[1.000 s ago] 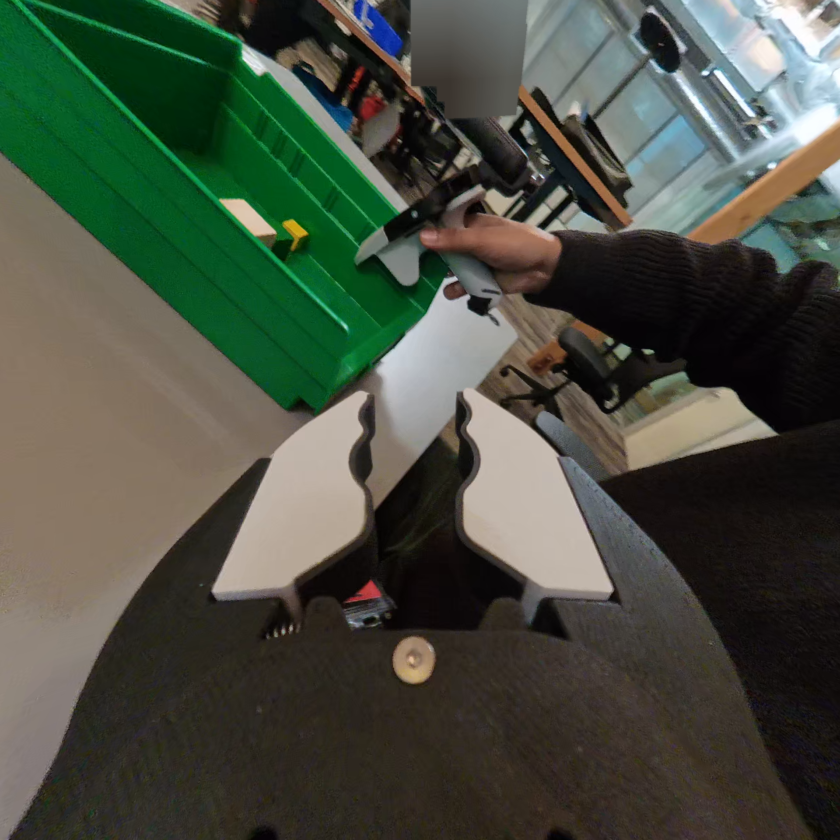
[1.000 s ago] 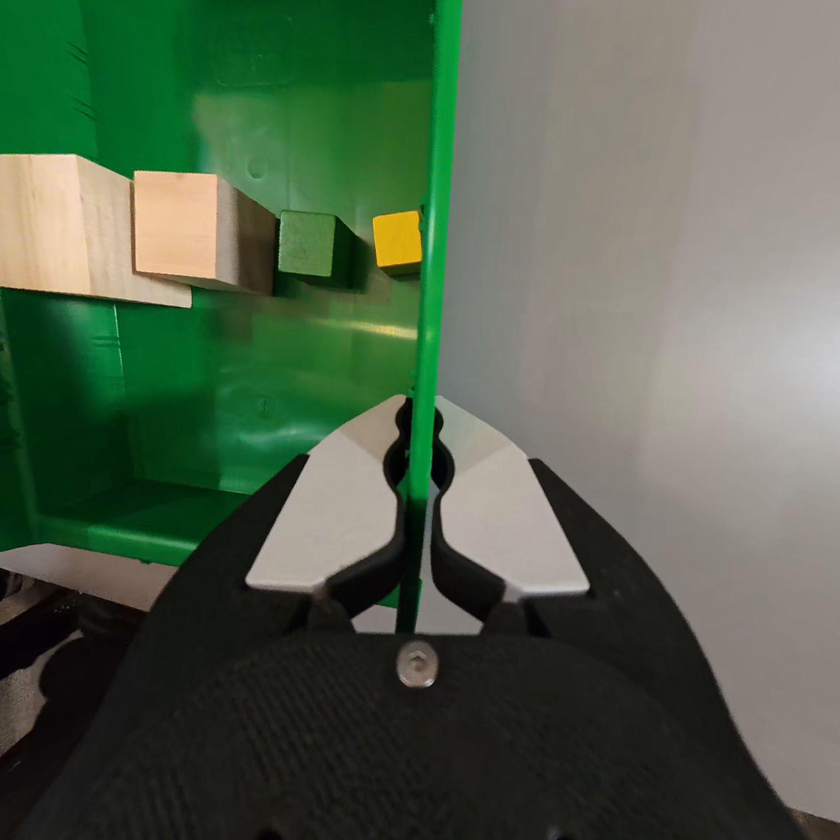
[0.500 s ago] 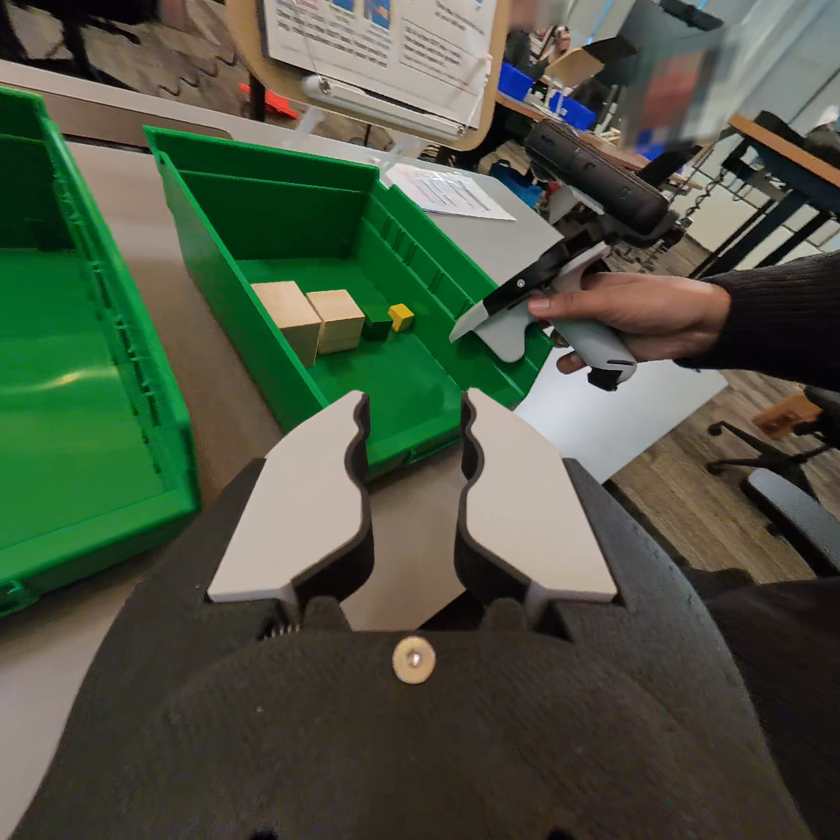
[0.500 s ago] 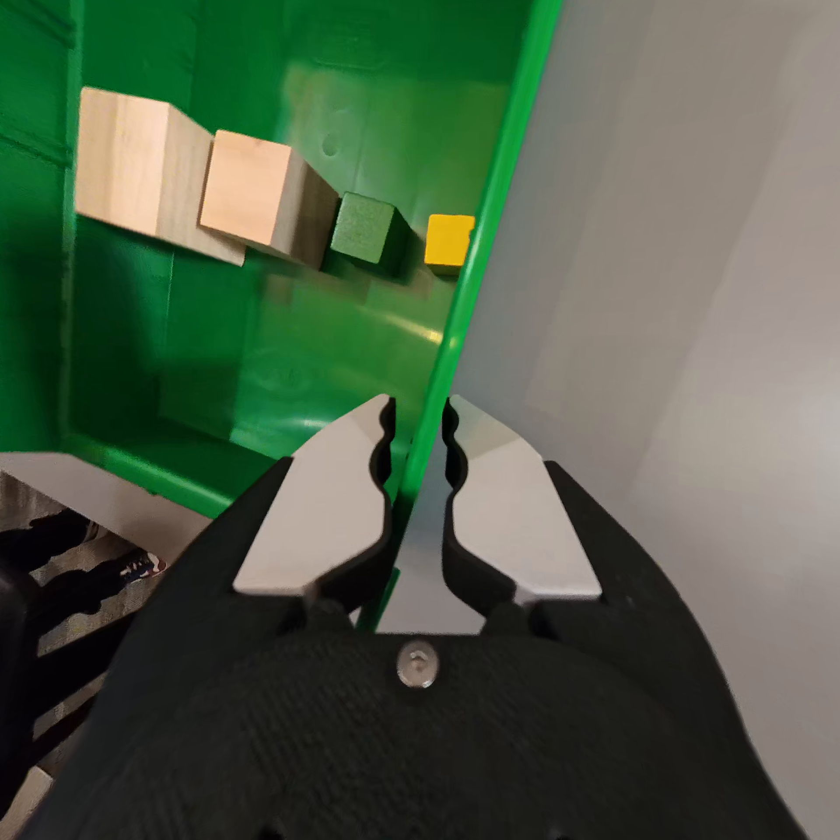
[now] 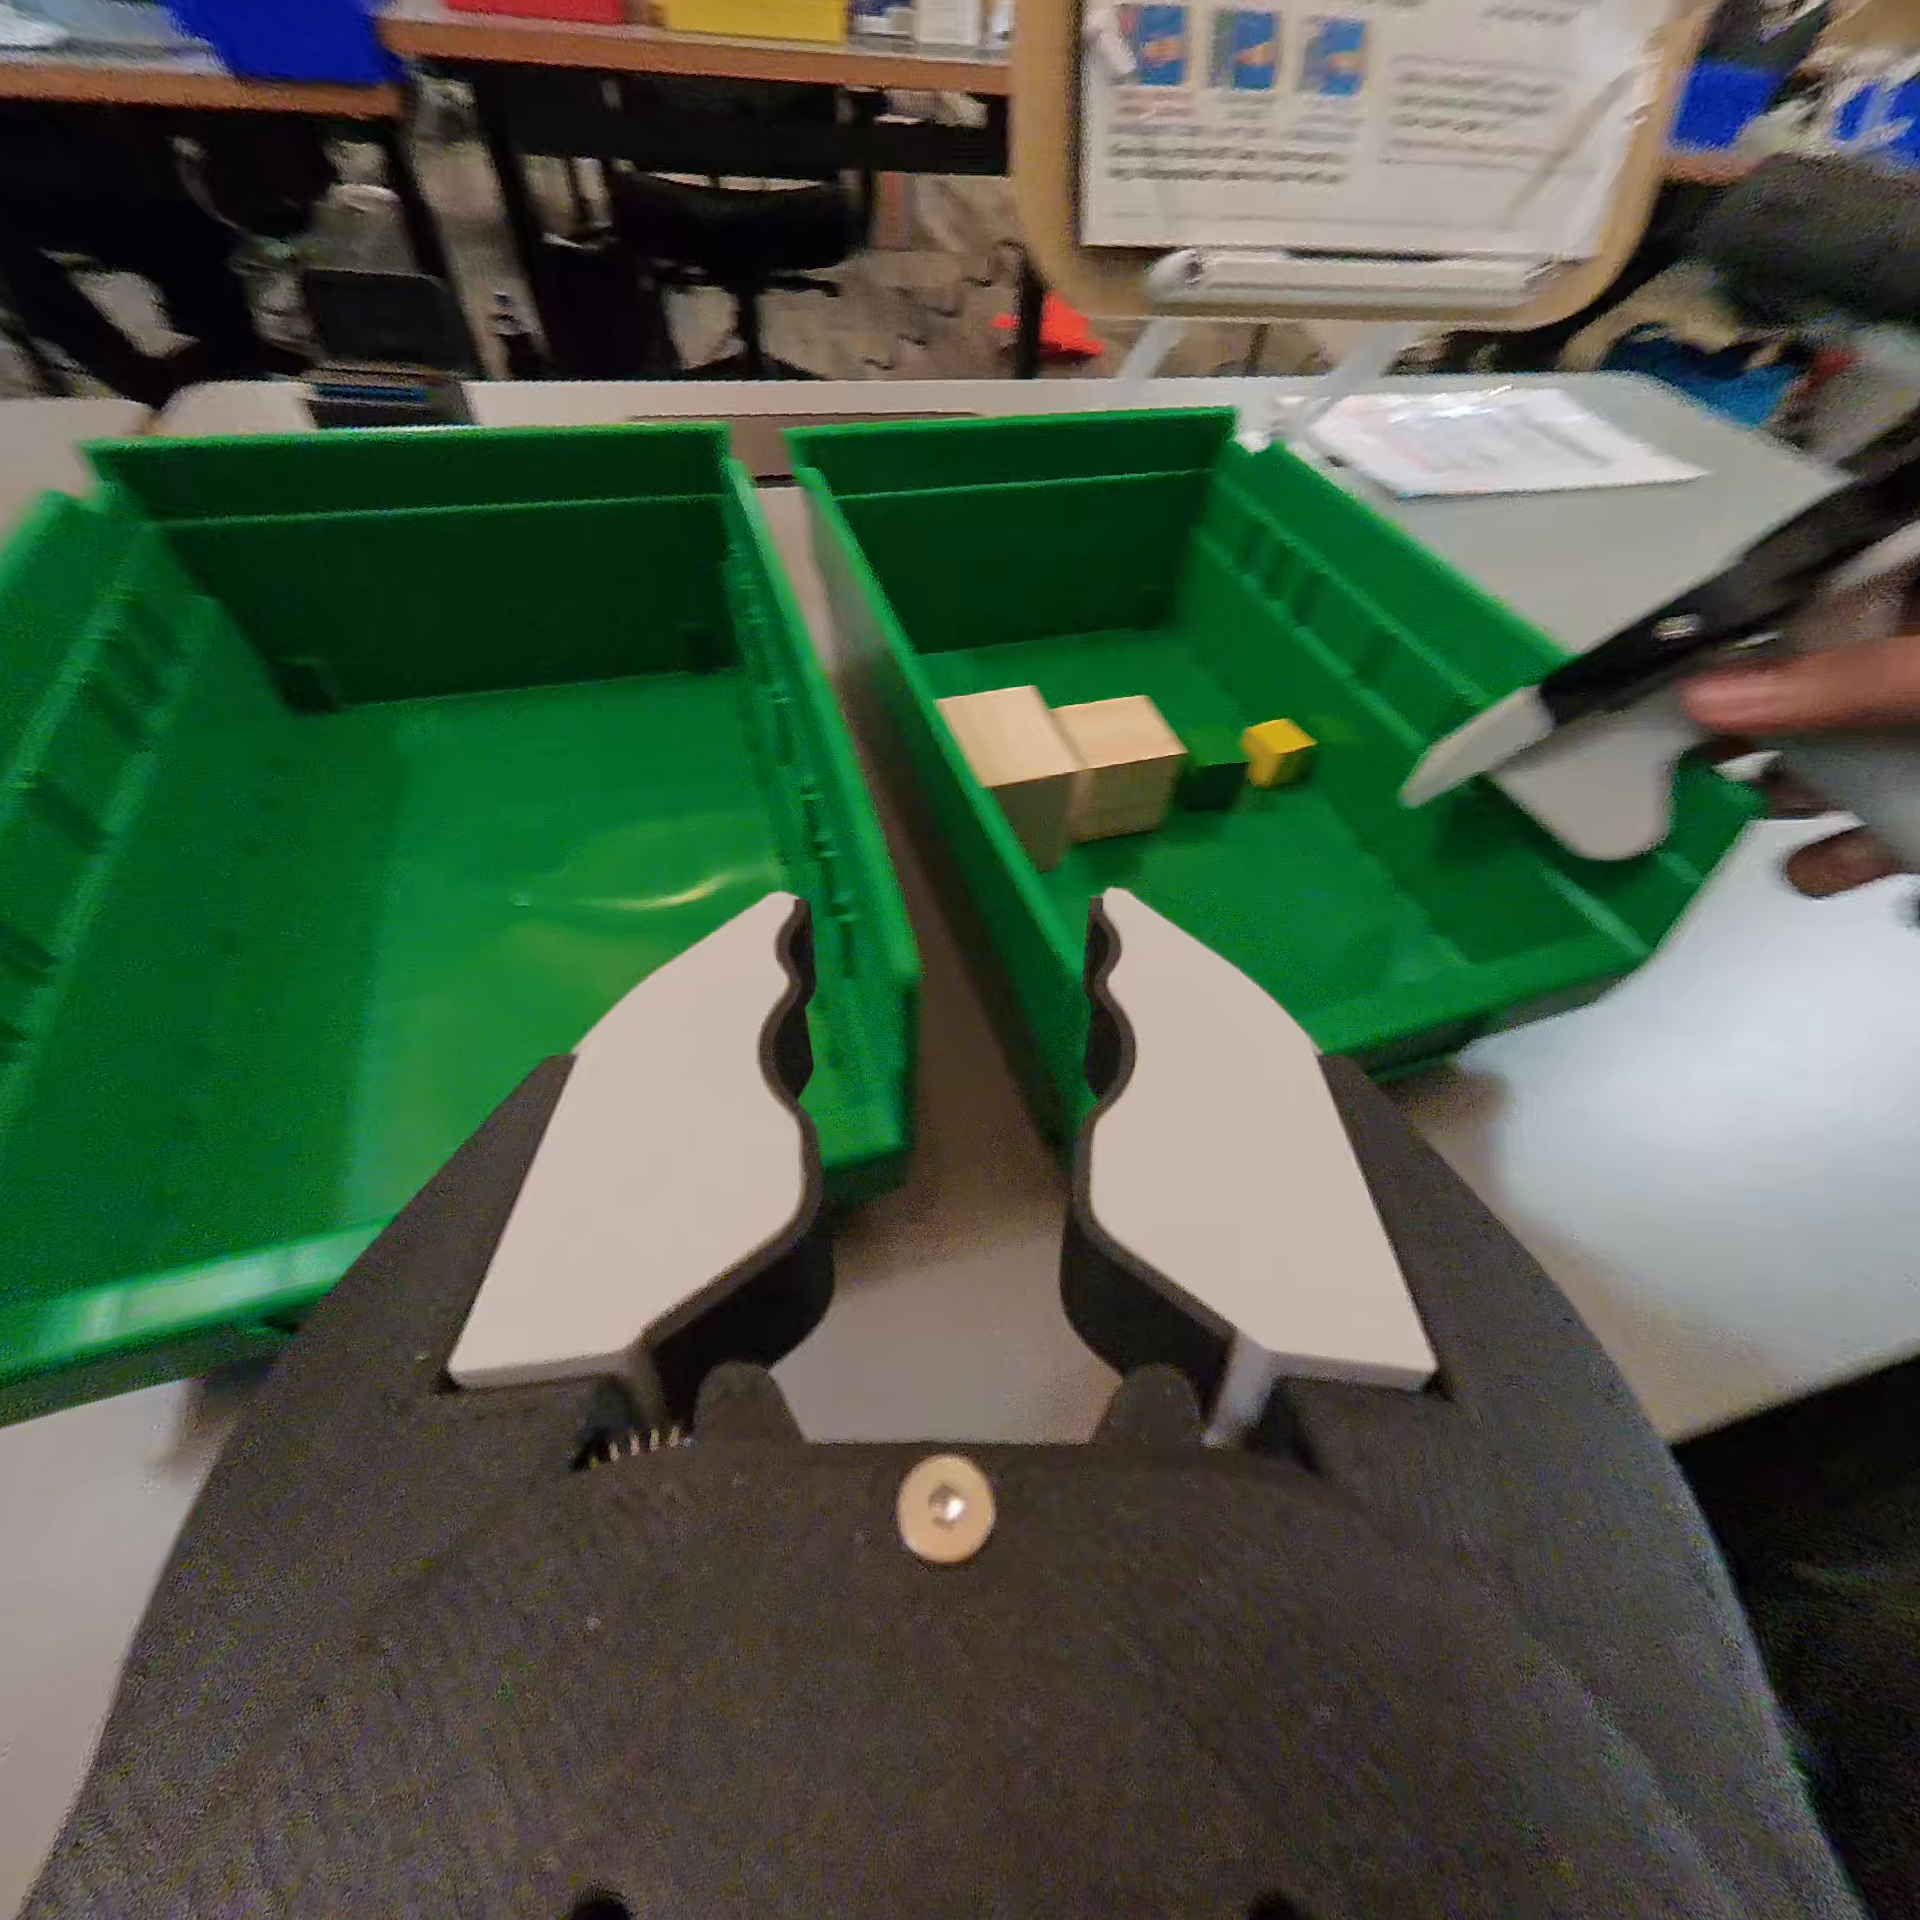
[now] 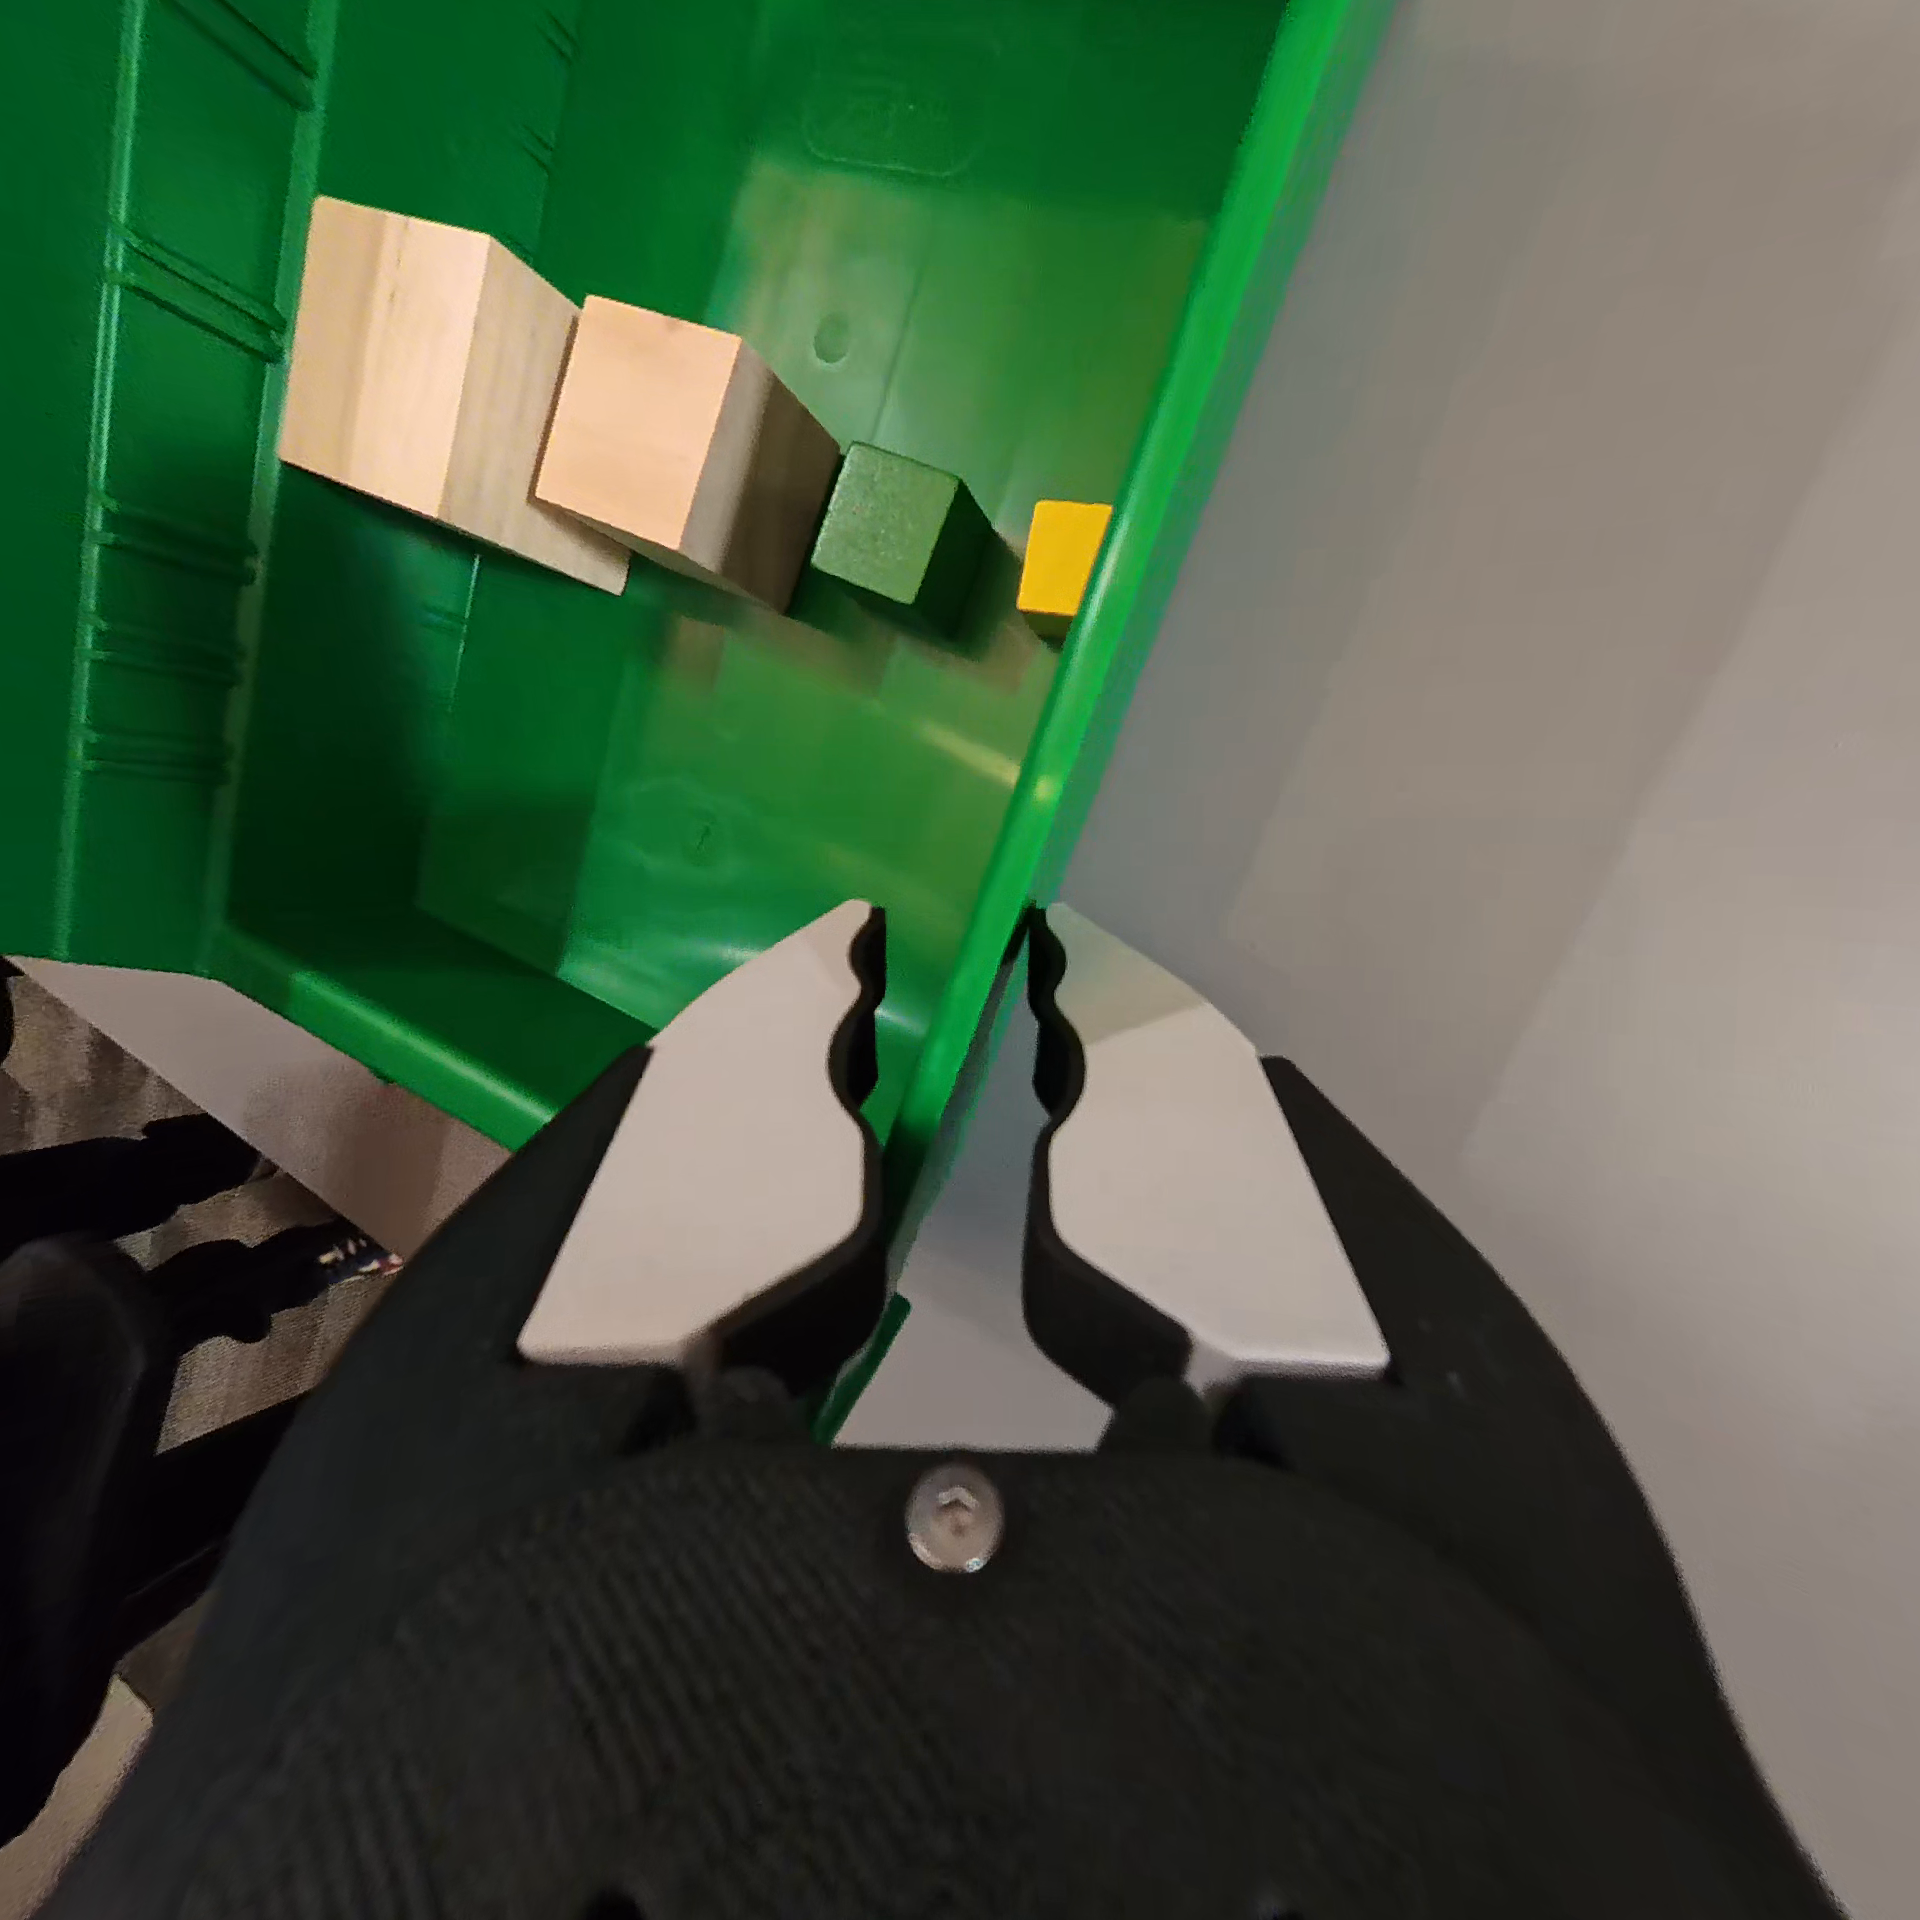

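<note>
Two green bins stand side by side on a grey table point(image 5: 1683, 1164). The left bin point(image 5: 416, 457) is empty. The right bin point(image 5: 1351, 623) holds two wooden blocks point(image 5: 1013, 748) point(image 5: 1122, 758), a green cube point(image 5: 1210, 781) and a yellow cube point(image 5: 1278, 748) in a row. My left gripper point(image 5: 945, 935) is open and empty, above the gap between the bins' near ends. My right gripper point(image 6: 951, 935) is open and straddles the right bin's side wall point(image 6: 1143, 468). It also shows in the left wrist view point(image 5: 1538, 758). The blocks point(image 6: 644, 416) and cubes point(image 6: 883, 520) lie beyond it.
A person's hand point(image 5: 1787, 696) holds the right gripper. A paper sheet point(image 5: 1496, 442) lies on the table behind the right bin. A board with papers point(image 5: 1330, 125) stands past the table's far edge, with desks and chairs behind. The table edge is at the right.
My right gripper has let go of the bin wall and its jaws have spread. My left gripper has swung left to face both bins and has opened wider.
</note>
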Available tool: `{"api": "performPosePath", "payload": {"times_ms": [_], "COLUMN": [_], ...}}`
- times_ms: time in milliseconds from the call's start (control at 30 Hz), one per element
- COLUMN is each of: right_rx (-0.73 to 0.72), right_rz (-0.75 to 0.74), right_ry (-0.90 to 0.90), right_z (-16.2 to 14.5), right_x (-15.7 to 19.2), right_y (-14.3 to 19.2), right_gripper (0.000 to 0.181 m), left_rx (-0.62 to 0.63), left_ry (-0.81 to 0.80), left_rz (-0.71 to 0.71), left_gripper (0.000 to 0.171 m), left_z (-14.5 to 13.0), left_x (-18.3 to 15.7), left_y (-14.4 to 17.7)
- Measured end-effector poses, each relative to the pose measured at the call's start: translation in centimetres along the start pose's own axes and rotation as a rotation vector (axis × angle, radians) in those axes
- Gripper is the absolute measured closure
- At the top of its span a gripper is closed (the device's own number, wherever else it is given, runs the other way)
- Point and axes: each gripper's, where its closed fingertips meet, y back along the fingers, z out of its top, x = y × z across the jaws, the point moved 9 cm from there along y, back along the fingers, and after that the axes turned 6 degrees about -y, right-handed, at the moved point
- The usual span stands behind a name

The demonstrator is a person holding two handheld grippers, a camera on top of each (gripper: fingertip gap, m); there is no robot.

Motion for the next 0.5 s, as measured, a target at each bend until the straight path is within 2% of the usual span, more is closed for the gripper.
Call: {"api": "performPosePath", "payload": {"times_ms": [133,300,367,500], "right_rx": [-0.004,-0.014,-0.013,-0.012], "right_rz": [0.047,0.117,0.133,0.137], "right_ry": [-0.003,-0.013,-0.003,0.025], "right_z": [0.0,-0.1,-0.1,-0.1], "right_x": [-0.2,-0.5,-0.6,-0.5], "right_y": [0.0,0.1,0.2,0.2], "right_gripper": [0.151,0.148,0.147,0.145], "left_rx": [0.101,0.228,0.299,0.321], "left_ry": [-0.066,-0.044,-0.071,-0.107], "left_rz": [0.104,0.042,0.056,0.077], "left_gripper": [0.124,0.138,0.136,0.137], "left_z": [-0.9,-2.1,-2.8,-2.8], "left_x": [1.7,1.5,1.7,1.4], "left_y": [-1.9,-3.3,-4.0,-4.6]}}
